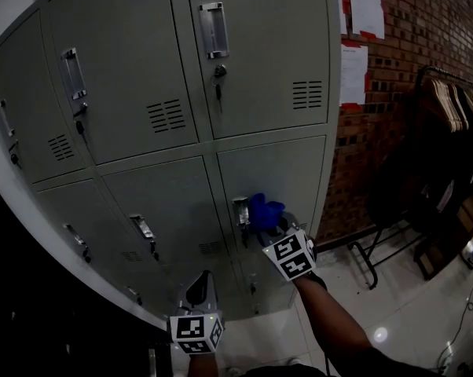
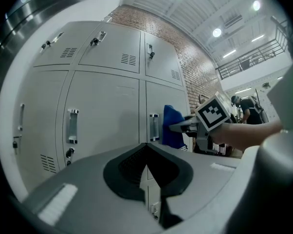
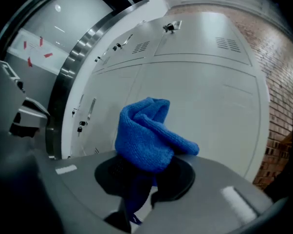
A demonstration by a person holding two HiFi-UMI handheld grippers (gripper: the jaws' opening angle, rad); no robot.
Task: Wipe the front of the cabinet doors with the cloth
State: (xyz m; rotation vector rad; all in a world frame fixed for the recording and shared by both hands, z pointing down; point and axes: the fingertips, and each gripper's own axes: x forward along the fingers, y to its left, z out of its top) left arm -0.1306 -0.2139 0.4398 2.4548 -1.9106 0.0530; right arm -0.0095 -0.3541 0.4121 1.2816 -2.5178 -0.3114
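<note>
place: locker area | cues: metal lockers (image 1: 276, 38), brick wall (image 1: 425, 22), hanger rack (image 1: 450, 100)

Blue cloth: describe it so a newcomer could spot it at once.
Find the tall grey metal locker cabinet beside the brick wall, then its lower right door. By that door's chrome handle, the right gripper clamps a bunched blue knitted cloth, the only bright blue thing there.

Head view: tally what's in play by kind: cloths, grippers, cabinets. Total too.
Cloths: 1, the blue knitted cloth
Grippers: 2, the left gripper with tongs shut on nothing, the right gripper with tongs shut on the cloth
Cabinets: 1, the grey metal locker cabinet
Total: 4
</note>
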